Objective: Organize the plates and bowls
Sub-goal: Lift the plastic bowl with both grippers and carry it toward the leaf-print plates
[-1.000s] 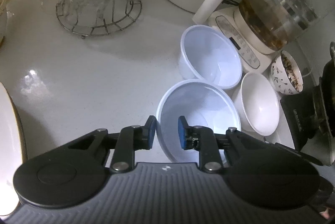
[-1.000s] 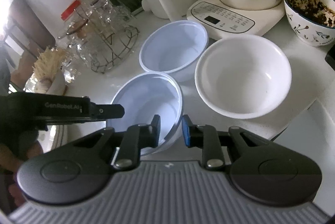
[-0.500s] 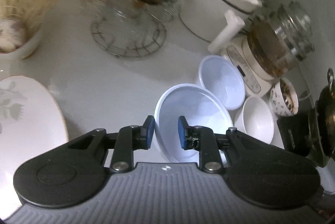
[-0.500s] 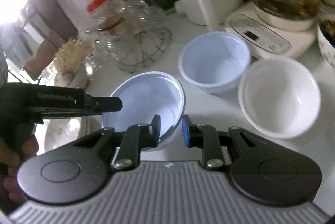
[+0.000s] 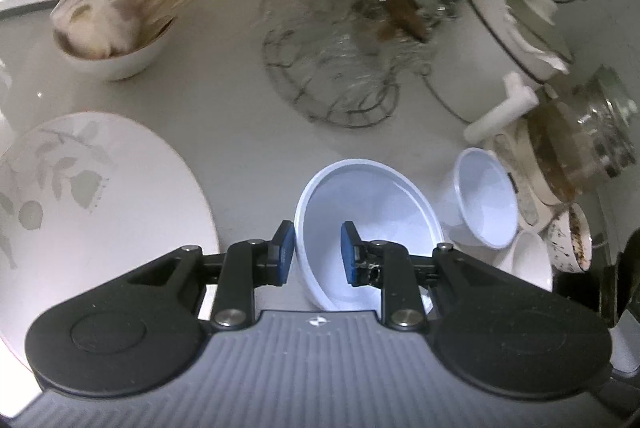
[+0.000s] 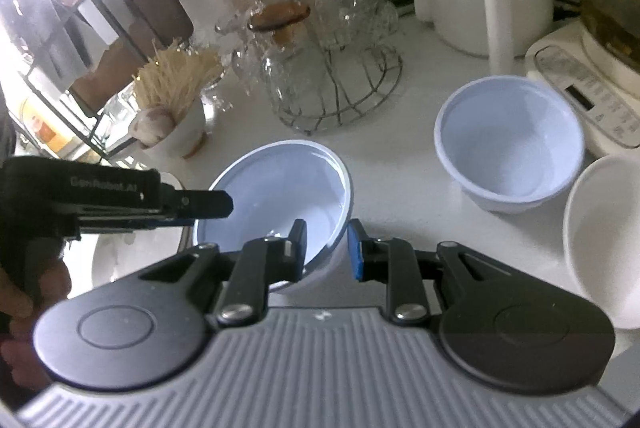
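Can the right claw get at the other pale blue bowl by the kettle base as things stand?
Probably not yet: the right claw is shut on the rim of the near blue bowl, shared with the left claw. The counter toward the other blue bowl looks open.

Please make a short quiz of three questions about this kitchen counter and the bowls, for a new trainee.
1. True or false: both grippers grip the rim of the same pale blue bowl.
2. Which thing lies closest to the left of the held bowl in the left wrist view? A) leaf-pattern plate B) glass kettle C) wire rack
3. How many other empty bowls stand on the counter to the right of the held one?

Key: 1 true: left gripper and right gripper each pinch its wall. 2 A. 3 two: a second blue bowl and a white bowl.
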A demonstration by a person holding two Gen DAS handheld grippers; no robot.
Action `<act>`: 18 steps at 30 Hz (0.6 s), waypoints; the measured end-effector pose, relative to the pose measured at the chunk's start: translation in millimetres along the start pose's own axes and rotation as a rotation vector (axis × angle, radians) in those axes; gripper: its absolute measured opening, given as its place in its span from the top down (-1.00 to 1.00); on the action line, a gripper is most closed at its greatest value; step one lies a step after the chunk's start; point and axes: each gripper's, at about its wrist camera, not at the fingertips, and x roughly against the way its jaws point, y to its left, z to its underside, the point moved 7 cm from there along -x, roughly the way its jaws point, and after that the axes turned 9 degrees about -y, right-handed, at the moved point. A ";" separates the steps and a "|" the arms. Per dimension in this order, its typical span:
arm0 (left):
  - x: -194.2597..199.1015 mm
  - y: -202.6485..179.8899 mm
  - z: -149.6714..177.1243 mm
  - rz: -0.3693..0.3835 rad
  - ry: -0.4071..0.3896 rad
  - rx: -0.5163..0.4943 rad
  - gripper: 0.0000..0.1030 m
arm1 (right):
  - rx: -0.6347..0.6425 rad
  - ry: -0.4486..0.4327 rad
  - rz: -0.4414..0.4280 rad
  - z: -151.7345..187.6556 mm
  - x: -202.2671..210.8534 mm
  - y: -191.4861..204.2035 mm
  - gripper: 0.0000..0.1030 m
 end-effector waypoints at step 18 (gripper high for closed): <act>-11.4 16.4 6.1 -0.046 -0.042 -0.010 0.46 | 0.068 0.083 -0.012 7.3 -32.8 4.0 0.51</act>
